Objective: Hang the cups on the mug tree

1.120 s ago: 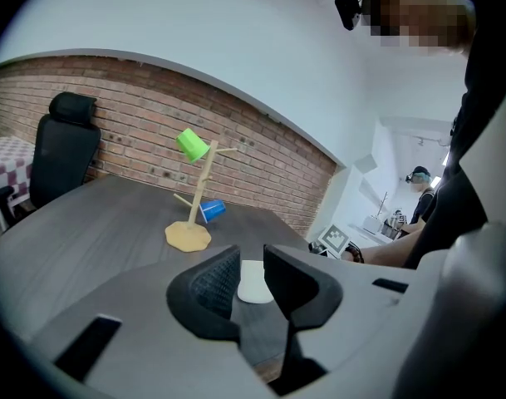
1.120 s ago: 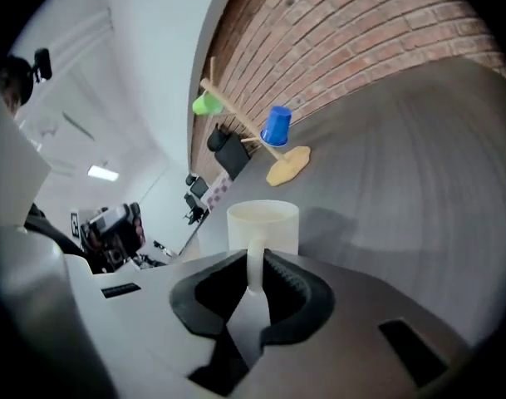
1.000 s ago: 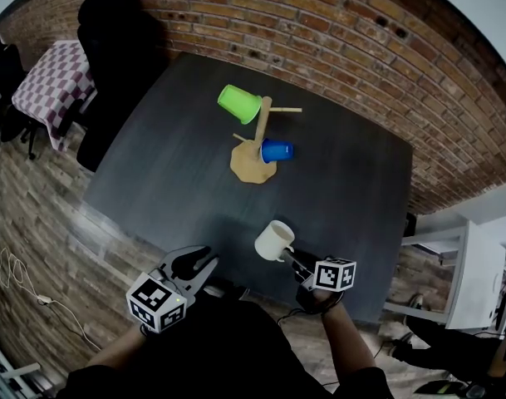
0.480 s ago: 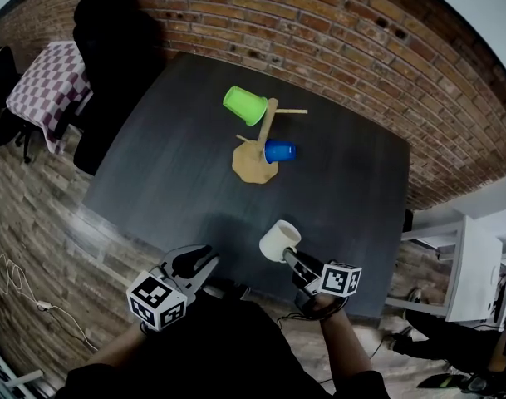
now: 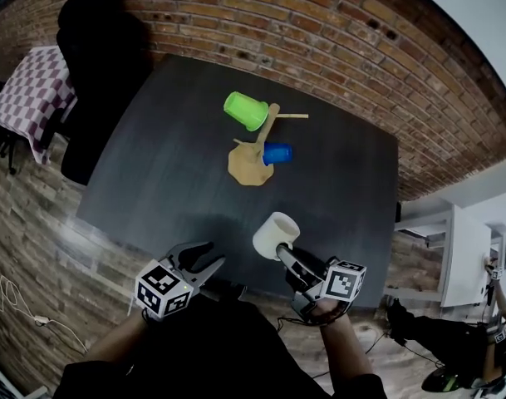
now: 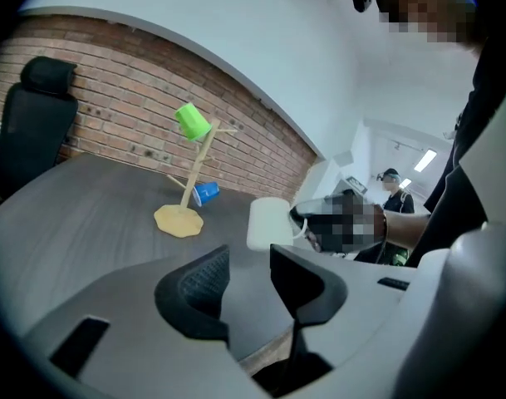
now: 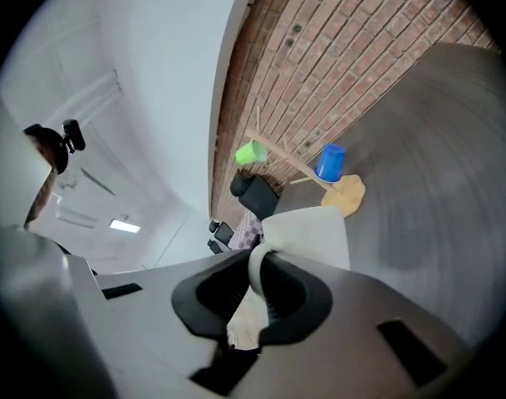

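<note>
A wooden mug tree (image 5: 261, 140) stands on the dark table (image 5: 169, 165), with a green cup (image 5: 245, 110) on an upper peg and a blue cup (image 5: 277, 153) on a low peg. My right gripper (image 5: 286, 256) is shut on the handle of a white cup (image 5: 275, 234), held in the air over the table's near edge; its jaws have just been closing a little. The right gripper view shows the handle (image 7: 256, 266) pinched between the pads. My left gripper (image 5: 204, 260) is open and empty near the front edge, its jaws having just been opening.
A brick wall (image 5: 319, 32) runs behind the table. A black office chair (image 5: 95, 48) stands at the far left, beside a checkered table (image 5: 28, 98). A white desk (image 5: 460, 256) is at the right, where another person is partly seen.
My right gripper has lifted the white cup and carried it slightly toward the mug tree. The left gripper's jaws have spread wider, and it shifted a little right.
</note>
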`<state>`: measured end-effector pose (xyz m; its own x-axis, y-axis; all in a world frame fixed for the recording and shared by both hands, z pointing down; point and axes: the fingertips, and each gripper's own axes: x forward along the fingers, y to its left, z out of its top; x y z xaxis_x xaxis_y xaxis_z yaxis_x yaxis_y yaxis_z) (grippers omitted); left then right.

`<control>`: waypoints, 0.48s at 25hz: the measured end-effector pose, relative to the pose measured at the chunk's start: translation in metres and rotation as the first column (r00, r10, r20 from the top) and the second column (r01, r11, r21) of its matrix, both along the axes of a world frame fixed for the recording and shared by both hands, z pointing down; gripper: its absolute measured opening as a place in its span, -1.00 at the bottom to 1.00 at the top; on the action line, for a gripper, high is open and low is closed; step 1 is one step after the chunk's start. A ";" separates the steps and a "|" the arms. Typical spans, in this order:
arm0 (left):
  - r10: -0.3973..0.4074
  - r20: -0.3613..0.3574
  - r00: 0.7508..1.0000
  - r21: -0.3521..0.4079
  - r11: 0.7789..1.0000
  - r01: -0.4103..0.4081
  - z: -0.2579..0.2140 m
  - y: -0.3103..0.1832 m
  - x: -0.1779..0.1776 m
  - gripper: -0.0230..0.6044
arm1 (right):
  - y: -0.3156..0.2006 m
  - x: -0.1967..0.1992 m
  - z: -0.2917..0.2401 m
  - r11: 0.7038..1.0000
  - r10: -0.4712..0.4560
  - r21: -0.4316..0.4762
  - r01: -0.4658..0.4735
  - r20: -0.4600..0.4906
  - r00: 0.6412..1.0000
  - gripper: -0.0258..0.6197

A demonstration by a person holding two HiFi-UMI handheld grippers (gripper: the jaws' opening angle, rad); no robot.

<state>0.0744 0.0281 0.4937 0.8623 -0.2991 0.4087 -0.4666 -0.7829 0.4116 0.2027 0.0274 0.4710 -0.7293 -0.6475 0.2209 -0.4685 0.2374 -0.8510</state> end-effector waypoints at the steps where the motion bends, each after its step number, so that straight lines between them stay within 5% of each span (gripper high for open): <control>1: 0.037 0.022 0.999 0.001 0.999 -0.037 0.008 -0.002 -0.001 -0.44 | -0.003 -0.007 -0.007 1.000 -0.002 0.007 0.002 0.001 1.000 -0.76; 6: 0.216 0.141 0.966 0.074 0.971 -0.228 0.044 -0.014 0.003 -0.18 | -0.013 -0.042 -0.036 0.999 -0.015 0.028 0.016 -0.011 1.000 -0.77; 12: 0.355 0.130 0.926 0.168 0.912 -0.373 0.060 -0.031 0.032 -0.13 | -0.019 -0.096 -0.069 0.995 -0.080 0.051 0.082 -0.038 0.996 -0.77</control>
<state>0.1066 -0.0026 0.5541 0.8857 -0.0506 0.4614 -0.1642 -0.9639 0.2096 0.1070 0.0080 0.4016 -0.7718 -0.5983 0.2152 -0.4760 0.3193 -0.8194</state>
